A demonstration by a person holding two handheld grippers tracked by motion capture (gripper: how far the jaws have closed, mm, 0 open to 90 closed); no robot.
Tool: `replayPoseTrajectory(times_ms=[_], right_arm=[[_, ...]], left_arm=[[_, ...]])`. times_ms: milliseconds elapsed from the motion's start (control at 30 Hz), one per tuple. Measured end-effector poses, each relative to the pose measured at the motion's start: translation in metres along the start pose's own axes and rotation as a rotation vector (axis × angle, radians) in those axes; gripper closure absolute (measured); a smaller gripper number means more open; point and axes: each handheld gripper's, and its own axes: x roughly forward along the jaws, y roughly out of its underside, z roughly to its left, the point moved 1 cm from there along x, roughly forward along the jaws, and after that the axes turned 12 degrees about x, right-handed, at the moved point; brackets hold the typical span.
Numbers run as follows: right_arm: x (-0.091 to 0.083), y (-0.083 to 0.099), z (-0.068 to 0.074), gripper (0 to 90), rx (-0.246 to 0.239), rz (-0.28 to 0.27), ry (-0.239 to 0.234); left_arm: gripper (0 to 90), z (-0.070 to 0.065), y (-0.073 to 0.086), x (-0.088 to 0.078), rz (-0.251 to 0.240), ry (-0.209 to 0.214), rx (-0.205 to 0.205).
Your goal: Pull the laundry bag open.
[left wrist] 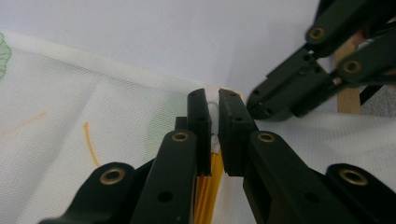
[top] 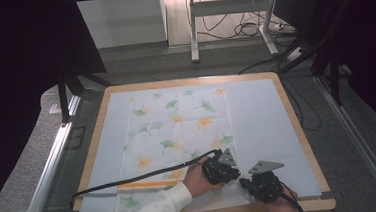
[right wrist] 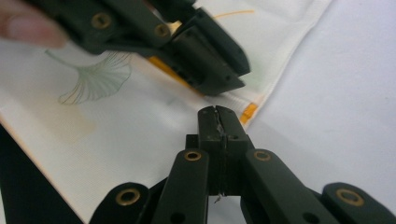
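Observation:
A white cloth printed with green and orange ginkgo leaves lies spread on a pale blue mat. Both grippers meet at its near right corner. My left gripper is shut on a raised fold of the cloth. The yellow hem stripe runs up between its jaws. My right gripper sits just beside it, tips almost touching. Its jaws are pressed together with a thin white sliver of cloth in the seam. The left gripper crosses above them.
The mat covers a wooden table whose near edge is just below the hands. A black cable trails left across the cloth from the left gripper. Beyond the table are desk legs and floor cables.

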Motion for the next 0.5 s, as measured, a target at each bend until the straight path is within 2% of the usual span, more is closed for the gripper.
replayPoseTrajectory(times_ms=[100,200,500], right_arm=[[0.0010,-0.0019,-0.0031,89.0,0.051,0.009,-0.015],[0.0010,-0.0018,-0.0061,89.1,0.080,0.012,-0.032],[0.0013,-0.0018,-0.0065,89.2,0.096,0.012,-0.035]], left_arm=[[84.9,-0.0011,-0.0001,-0.0005,0.005,-0.009,0.006],[85.0,-0.0008,-0.0004,-0.0019,0.019,-0.005,0.008],[85.1,-0.0026,0.0002,-0.0054,0.046,-0.017,0.037]])
